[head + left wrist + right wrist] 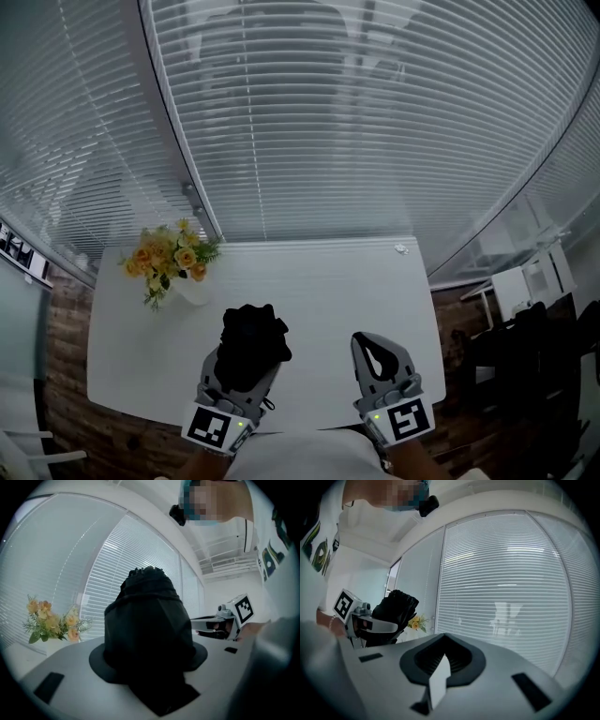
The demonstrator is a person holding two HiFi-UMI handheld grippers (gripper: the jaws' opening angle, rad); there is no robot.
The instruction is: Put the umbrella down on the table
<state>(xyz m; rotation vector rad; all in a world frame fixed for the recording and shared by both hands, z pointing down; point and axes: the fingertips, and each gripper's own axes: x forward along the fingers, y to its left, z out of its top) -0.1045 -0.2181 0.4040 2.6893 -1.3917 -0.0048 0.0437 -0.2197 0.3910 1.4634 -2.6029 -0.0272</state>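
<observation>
A folded black umbrella [251, 342] stands out of my left gripper [242, 373], whose jaws are closed on its lower part. It hangs over the near edge of the white table [319, 281]. In the left gripper view the umbrella [147, 620] fills the middle and hides the jaw tips. My right gripper [375, 349] is beside it to the right, shut with nothing in it. The right gripper view shows the umbrella [396, 604] at the left and that gripper's own closed jaws [443, 660] below.
A bunch of yellow and orange flowers [169, 258] in a white vase stands at the table's far left corner. A small round fitting [401, 248] sits at the far right corner. Window blinds [309, 122] rise behind the table. Dark chairs [525, 347] stand to the right.
</observation>
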